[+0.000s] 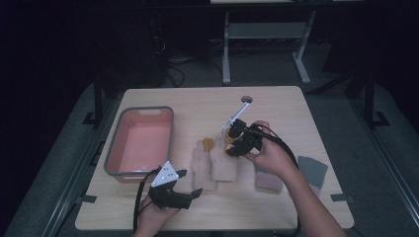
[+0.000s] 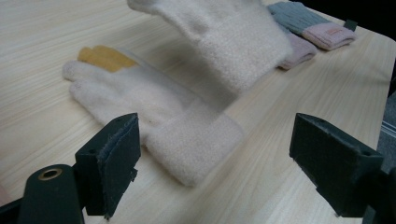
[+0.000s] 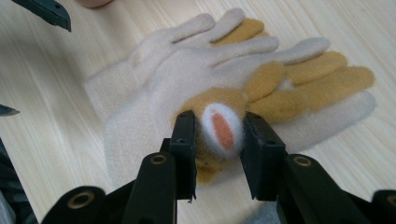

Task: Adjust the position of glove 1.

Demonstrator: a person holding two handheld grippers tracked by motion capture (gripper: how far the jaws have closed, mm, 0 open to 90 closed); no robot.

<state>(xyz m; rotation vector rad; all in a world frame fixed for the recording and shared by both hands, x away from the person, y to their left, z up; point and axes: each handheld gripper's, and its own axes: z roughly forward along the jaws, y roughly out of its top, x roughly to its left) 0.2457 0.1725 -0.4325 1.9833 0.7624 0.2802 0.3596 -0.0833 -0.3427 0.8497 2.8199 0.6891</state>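
Dark room and grey floor sit all around a pale wooden desk [image 1: 276, 202].

Far to the left of the left gripper's jaws, a pink bin [image 1: 141, 140] with a grey rim sits on the desk, its near edge just beside the gripper's grey plate.

Next comes the left gripper [image 1: 190, 183], held low in the person's left hand [image 1: 155, 217] near the front edge. Its jaws stand wide apart and hold nothing. Just past them, a cream glove [image 2: 154, 116] with yellow on its fingertips lies flat on the desk, with its cuff closest to the jaws.

A second cream glove [image 3: 159, 93] is to the right of that one. The right gripper [image 3: 219, 149], held in the right hand [image 1: 272, 155], has its jaws clamped on this glove's yellow part, where a small white and orange patch shows between the two jaws. In the left gripper view this glove's cuff end hangs above the desk, over the flat glove. In the right gripper view its cream fingers and yellow fingers spread out beyond the jaws.

To the right of the right gripper's jaws, past the hand, more folded knit things lie on the desk: a pink one [image 1: 269, 181] and a grey one [image 1: 312, 170]. They are well apart from both pairs of jaws.
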